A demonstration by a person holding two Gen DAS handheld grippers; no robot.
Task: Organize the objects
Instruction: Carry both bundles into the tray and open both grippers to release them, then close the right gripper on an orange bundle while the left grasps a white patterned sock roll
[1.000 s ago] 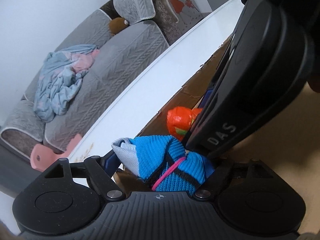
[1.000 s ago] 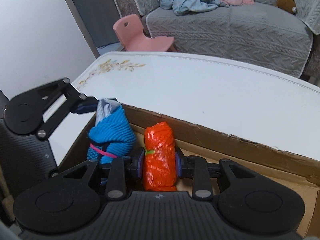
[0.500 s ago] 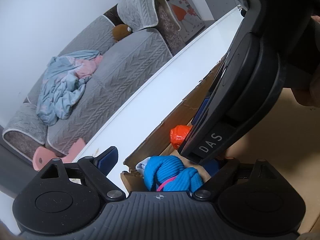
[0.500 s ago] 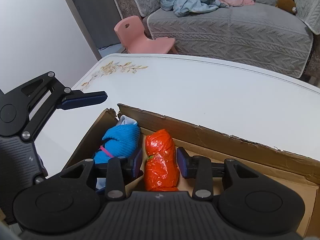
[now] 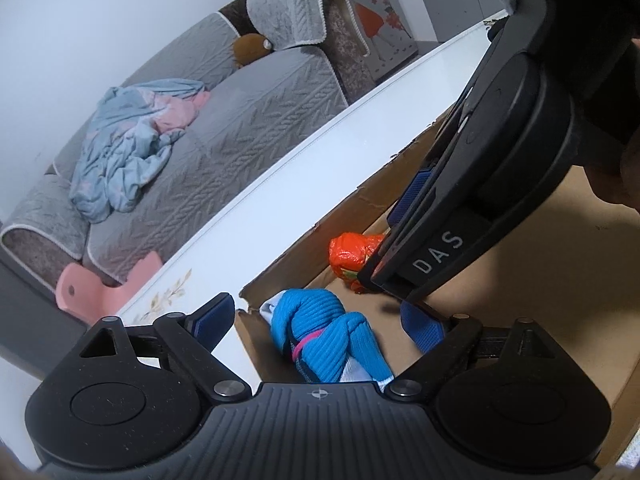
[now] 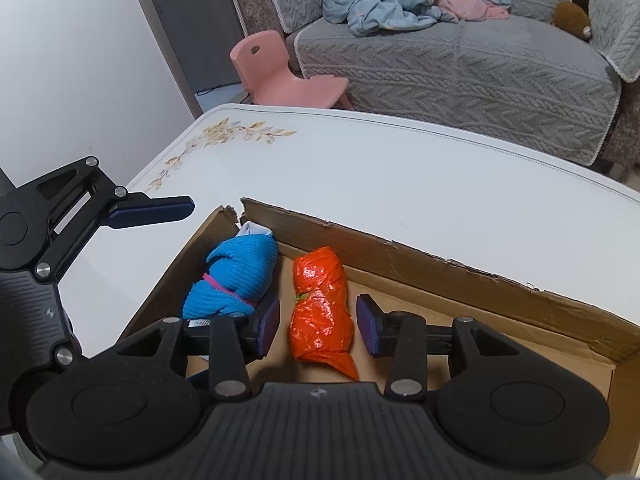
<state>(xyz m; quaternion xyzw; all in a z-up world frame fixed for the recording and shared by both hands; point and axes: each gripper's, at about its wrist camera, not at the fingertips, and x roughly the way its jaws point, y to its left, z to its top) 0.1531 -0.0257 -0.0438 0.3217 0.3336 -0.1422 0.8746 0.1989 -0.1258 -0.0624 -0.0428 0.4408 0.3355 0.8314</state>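
Note:
A blue knitted sock roll (image 6: 236, 276) with a pink band lies in the left corner of a shallow cardboard box (image 6: 400, 256). An orange plastic-wrapped bundle (image 6: 320, 300) lies beside it on the box floor. My right gripper (image 6: 318, 322) straddles the orange bundle with its jaws opening, and the pads stand clear of it on both sides. My left gripper (image 5: 316, 320) hangs open above the blue roll (image 5: 320, 336) without touching it. One of its fingers (image 6: 152, 210) shows over the table left of the box. The orange bundle (image 5: 352, 248) is partly hidden behind the right gripper's body.
The box sits on a white table (image 6: 360, 168) with a floral print near its corner. Beyond the table are a pink child's chair (image 6: 280, 76) and a grey sofa (image 6: 460, 68) with a blue blanket (image 6: 392, 4) and a brown plush toy (image 6: 570, 16).
My left gripper let go of the blue roll and lifted back; the roll now lies in the box corner. My right gripper's pads parted from the orange bundle, which stays put.

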